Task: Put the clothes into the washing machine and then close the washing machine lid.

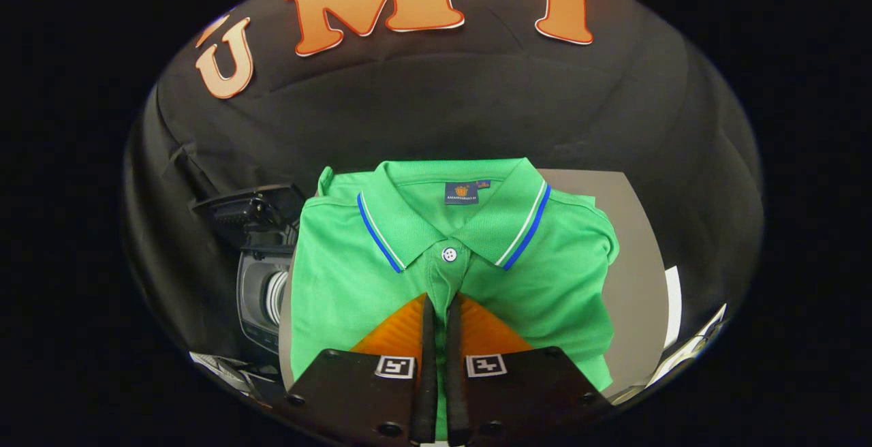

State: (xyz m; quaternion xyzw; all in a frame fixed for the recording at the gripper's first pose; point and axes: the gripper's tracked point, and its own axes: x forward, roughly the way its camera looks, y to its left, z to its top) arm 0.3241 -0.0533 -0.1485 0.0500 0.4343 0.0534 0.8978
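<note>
The tongs (441, 307) look pinched on the green shirt (409, 276), folded on the table (637, 276); the washer (262, 297), lid up, waits at its left edge.

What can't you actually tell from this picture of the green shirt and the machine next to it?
- Gripper view: whether the tool pinches the green polo shirt. Its fingers stand nearly together over the placket, but any cloth caught between them is hidden.
- Gripper view: the washing machine beside the shirt. Its lid is up, but the shirt covers part of it and the drum's inside is too dark to see.
- Gripper view: the shirt's lower half, hidden behind the tool's body.
</note>
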